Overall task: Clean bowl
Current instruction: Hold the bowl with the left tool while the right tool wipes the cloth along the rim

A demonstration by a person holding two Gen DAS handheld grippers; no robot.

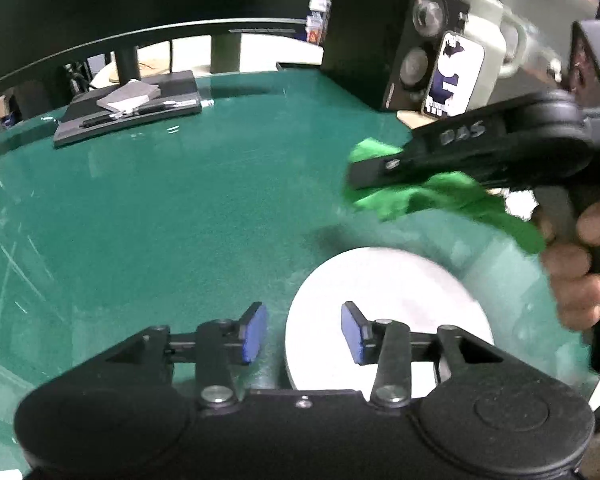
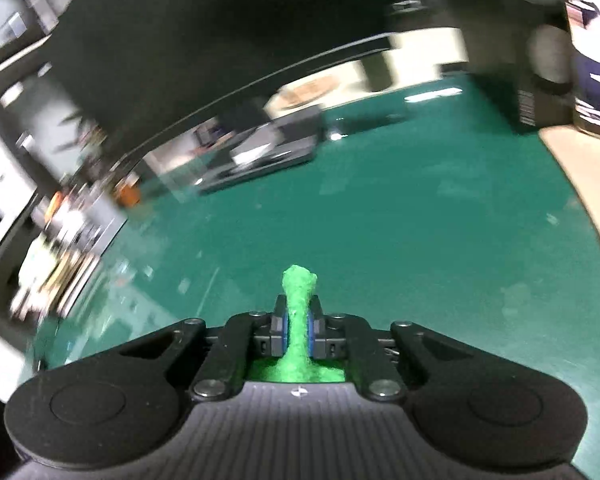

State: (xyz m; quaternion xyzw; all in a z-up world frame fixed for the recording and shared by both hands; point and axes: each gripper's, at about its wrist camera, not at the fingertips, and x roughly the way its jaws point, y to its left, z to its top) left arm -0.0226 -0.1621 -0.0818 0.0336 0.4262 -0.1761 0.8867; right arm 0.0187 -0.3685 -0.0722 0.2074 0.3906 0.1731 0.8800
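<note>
Table [image 1: 180, 200]: green-topped, filling both views, scuffed and streaked with pale marks.
Monitor stand [image 1: 132, 106]: dark base at the far edge, well apart from the action, a grey block lying on top.
Bowl [image 1: 380, 300]: white, sitting on the table directly ahead of the left gripper, rim running between the two blue pads; whether those pads press on the rim, cannot tell.
Left gripper [image 1: 304, 332]: fingers partly apart, straddling the bowl's near edge.
Right gripper [image 2: 299, 330]: seen from the left view up at the right, hand [image 1: 580, 276] wrapped round the handle, hovering beyond the bowl.
Cloth [image 2: 298, 320]: bright green, clamped tight between the right fingers, a tuft poking out ahead, loose folds hanging below.
</note>
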